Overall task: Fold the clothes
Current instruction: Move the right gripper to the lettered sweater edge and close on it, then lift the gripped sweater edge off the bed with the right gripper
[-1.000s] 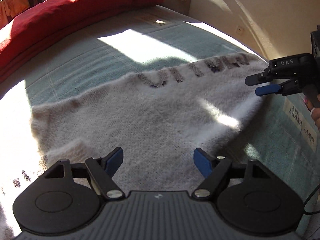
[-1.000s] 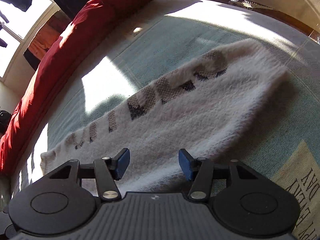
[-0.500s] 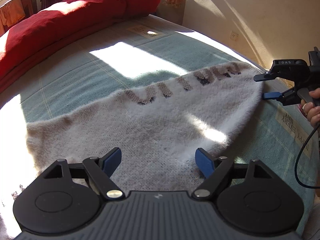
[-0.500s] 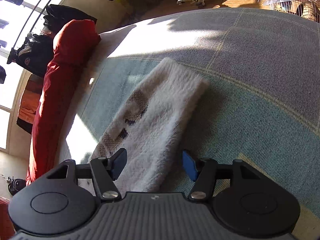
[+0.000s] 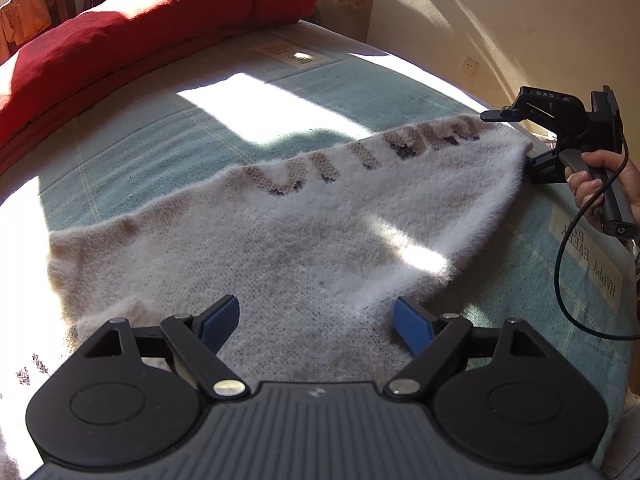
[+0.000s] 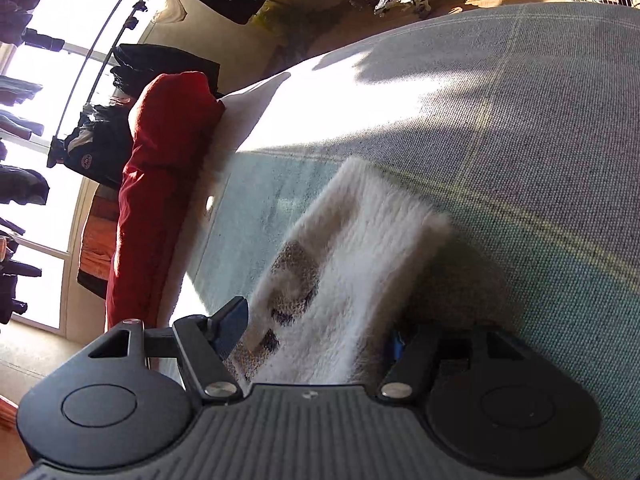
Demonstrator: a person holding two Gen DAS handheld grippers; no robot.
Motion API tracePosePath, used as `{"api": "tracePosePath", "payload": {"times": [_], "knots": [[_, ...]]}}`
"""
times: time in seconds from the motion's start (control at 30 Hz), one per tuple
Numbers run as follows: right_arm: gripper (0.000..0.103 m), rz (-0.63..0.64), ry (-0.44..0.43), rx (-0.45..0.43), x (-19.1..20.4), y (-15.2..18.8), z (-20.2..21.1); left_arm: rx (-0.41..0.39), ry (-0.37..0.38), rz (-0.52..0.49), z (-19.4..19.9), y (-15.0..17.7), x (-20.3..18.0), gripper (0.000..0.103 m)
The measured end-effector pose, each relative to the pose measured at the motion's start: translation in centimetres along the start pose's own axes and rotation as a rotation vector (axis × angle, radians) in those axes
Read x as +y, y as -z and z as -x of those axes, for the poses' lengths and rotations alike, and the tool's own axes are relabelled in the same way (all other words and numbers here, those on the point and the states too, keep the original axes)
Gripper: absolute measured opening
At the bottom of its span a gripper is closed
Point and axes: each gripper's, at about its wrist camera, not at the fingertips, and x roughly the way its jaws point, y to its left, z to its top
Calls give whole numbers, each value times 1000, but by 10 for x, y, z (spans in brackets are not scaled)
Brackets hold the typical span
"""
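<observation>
A: Start at the left tool point(image 5: 316, 326). How do its jaws stand?

B: Spread wide, and they have just been opening further. The blue pads hang over the near part of the white fluffy sweater point(image 5: 304, 236), one over each side of that patch, pressing on nothing.

A: And the right tool point(image 6: 316, 330)?

B: Also parted, its jaws having just been opening too. In its own view the end of the sweater point(image 6: 360, 264) runs up between the two fingers; the left pad stands clear of the wool, the right pad is mostly hidden behind the fuzzy edge. I see no squeeze on the cloth. From the left wrist view the same tool point(image 5: 516, 140) sits at the far right end of the garment, one finger above the edge and one at it, held by a hand point(image 5: 600, 180) with a black cable point(image 5: 568, 280) trailing down.

A: Where does the sweater lie?

B: Spread across the bed's pale blue-green blanket point(image 5: 168, 128), brown and dark lettering along its far edge, sun patches across it. A red duvet point(image 5: 140, 24) is bunched along the far side of the bed. Dark clothes point(image 6: 96, 148) hang by the window in the right wrist view.
</observation>
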Motion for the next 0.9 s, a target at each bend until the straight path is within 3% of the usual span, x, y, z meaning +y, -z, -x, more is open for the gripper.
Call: {"api": "tracePosePath", "payload": {"times": [0.2, 0.33, 0.57, 0.67, 0.73, 0.8, 0.9], "knots": [[71, -33, -24, 43, -5, 14, 17, 4, 7, 21, 0, -1, 1, 85], [71, -37, -44, 24, -13, 25, 17, 9, 6, 29, 0, 0, 2, 85], [71, 42, -31, 50, 8, 0, -14, 13, 9, 18, 4, 1, -1, 85], [49, 89, 32, 66, 10, 0, -13, 9, 4, 22, 7, 2, 0, 85], [21, 105, 68, 71, 8, 2, -13, 9, -3, 25, 7, 4, 0, 85], [14, 106, 85, 68, 4, 3, -13, 11, -12, 28, 8, 6, 1, 85], [13, 164, 126, 62, 16, 7, -11, 19, -22, 28, 11, 10, 2, 85]]}}
